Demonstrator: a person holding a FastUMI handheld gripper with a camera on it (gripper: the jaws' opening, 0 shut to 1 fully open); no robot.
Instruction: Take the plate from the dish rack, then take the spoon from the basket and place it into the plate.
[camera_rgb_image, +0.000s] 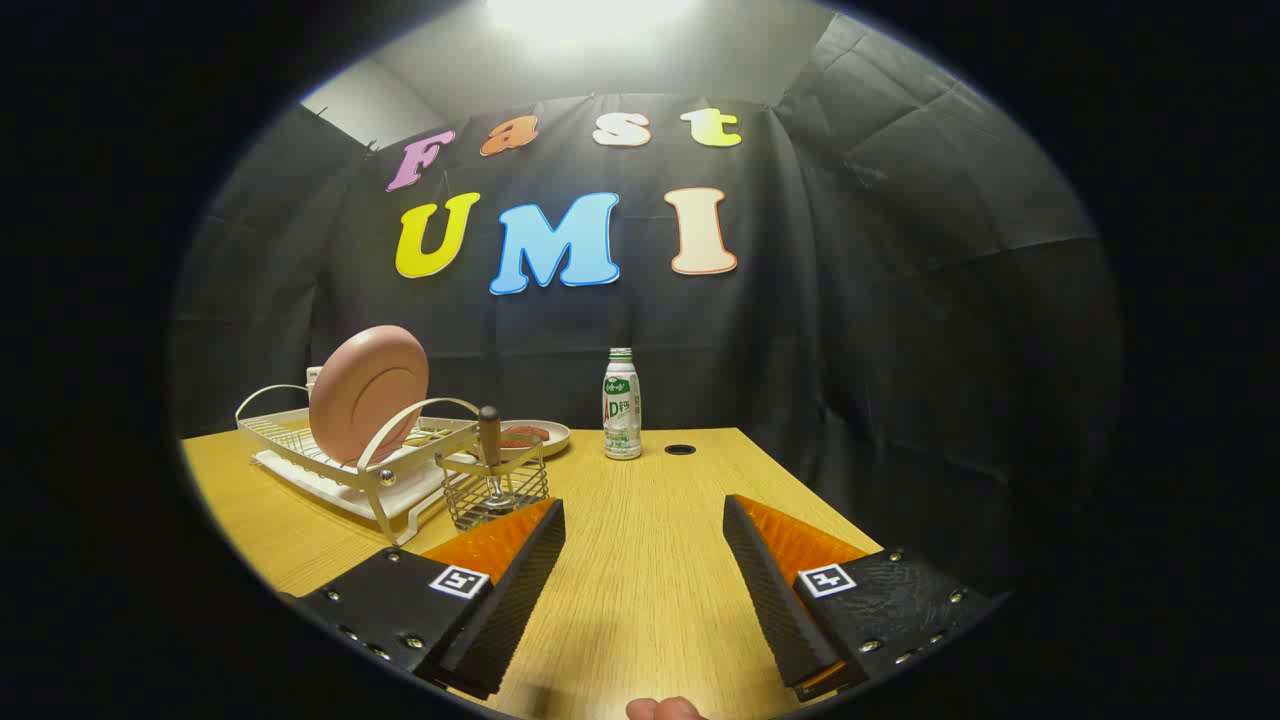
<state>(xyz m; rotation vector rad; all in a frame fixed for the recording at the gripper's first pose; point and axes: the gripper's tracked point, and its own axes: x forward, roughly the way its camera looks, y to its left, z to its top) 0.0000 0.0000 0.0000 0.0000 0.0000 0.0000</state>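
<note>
A pink plate (368, 393) stands on edge in the white dish rack (300, 455), well ahead of the left finger. Beside the rack's near corner is a small wire basket (495, 492), and a spoon with a dark handle (490, 440) stands upright in it, just beyond the left fingertip. My gripper (643, 520) hovers above the wooden table (650, 560) with its two fingers wide apart and nothing between them.
A white and green bottle (622, 405) stands at the back of the table, straight ahead of the fingers. A shallow dish with something red (530, 436) lies behind the basket. A small round hole (680, 450) is in the tabletop near the bottle. The table's right edge runs close to the right finger.
</note>
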